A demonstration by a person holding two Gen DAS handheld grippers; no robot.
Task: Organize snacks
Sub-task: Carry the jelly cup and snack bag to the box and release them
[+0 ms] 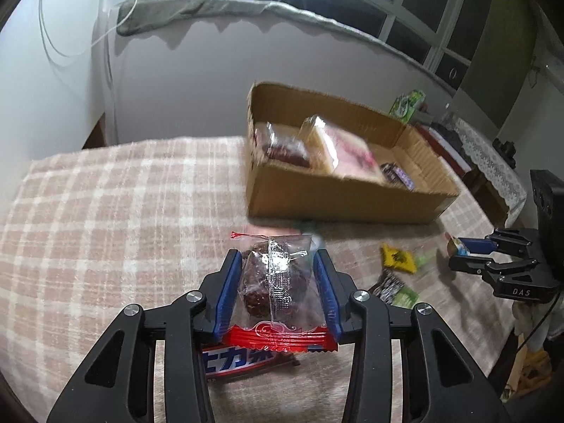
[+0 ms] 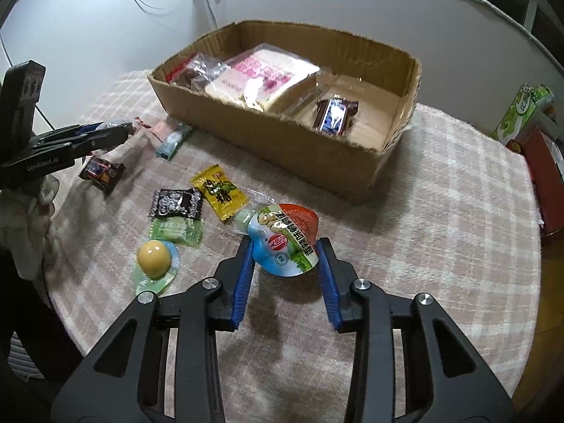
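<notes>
Across a round table [image 2: 440,229] covered in a pink and cream checked cloth, I am working two handheld tongs toward an open cardboard box [image 2: 268,141]. That box is sitting at the far side of the table in both views and is already holding a large pink-printed packet [image 2: 261,77], a clear-wrapped dark cake [image 1: 287,149] and a small dark candy bar [image 2: 335,112].

My left gripper [image 1: 278,264] is clamping a clear-wrapped brown cake with red crimped ends [image 1: 273,282]; both blue pads are pressing its sides. Its long axis is running along the fingers, pointing away from me. From this gripper the box is lying ahead and to the right, its near wall fairly close.

My right gripper [image 2: 285,250] is clamping a round jelly cup with a printed foil lid [image 2: 282,239], which looks lifted just clear of the cloth, its shadow falling below it. From here the box is lying straight ahead and slightly left, with its near wall between the cup and the free floor space at the box's right end. I judge the two hands about equally near the box.

Loose on the cloth, left of the right gripper, are lying a yellow sachet [image 2: 218,192], a black sachet [image 2: 174,202], a green sachet [image 2: 176,231], a yellow ball sweet in a clear blister [image 2: 155,259], a dark bar [image 2: 102,172] and a pale green and pink sachet [image 2: 172,141].
</notes>
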